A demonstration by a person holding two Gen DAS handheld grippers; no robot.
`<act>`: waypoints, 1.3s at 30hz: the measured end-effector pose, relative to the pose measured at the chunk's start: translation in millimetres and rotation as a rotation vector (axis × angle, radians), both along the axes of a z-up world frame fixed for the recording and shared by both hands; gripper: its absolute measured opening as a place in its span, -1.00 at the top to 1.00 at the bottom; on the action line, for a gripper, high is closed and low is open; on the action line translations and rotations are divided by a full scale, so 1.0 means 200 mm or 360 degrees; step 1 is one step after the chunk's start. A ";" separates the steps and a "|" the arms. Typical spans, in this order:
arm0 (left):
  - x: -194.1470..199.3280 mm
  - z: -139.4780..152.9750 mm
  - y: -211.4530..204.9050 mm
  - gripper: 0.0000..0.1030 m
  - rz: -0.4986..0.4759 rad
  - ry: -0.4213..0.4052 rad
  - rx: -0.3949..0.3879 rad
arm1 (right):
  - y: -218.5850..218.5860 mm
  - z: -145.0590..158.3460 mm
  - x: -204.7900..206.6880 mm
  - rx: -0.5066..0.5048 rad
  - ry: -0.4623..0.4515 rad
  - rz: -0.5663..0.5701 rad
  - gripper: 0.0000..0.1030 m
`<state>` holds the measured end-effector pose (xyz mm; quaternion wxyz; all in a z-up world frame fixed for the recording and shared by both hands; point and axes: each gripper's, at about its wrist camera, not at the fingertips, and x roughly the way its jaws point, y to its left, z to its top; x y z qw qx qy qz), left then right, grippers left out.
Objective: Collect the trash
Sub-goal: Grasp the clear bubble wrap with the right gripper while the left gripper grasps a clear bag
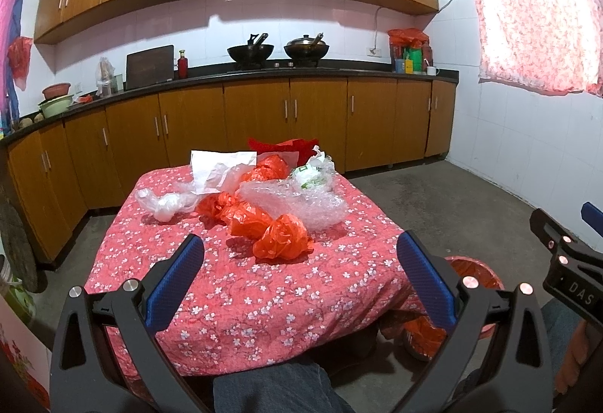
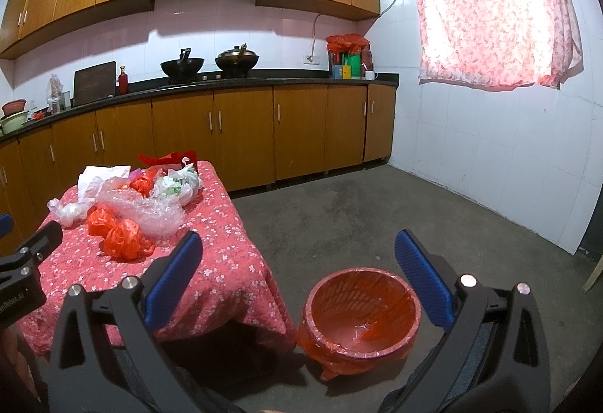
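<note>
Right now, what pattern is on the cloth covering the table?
The red tablecloth has small white blossoms, clearest in the left wrist view.

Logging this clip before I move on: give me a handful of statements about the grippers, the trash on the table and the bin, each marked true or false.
1. The left gripper is open and holds nothing. True.
2. The right gripper is shut on an orange bag. False: it is open and empty.
3. The bin stands on the table. False: it stands on the floor beside the table.
4. The bin is lined with a red bag. True.
5. Bubble wrap lies among the orange plastic bags on the table. True.
6. The tablecloth is plain white. False: it is red with small white flowers.
</note>
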<state>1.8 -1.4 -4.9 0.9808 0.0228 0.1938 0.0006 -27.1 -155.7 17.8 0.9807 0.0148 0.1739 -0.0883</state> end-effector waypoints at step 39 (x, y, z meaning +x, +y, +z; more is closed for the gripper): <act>0.72 -0.24 0.96 -0.74 0.0609 0.0167 -0.0089 | 0.69 -0.39 1.29 0.0127 0.0479 0.0789 -0.10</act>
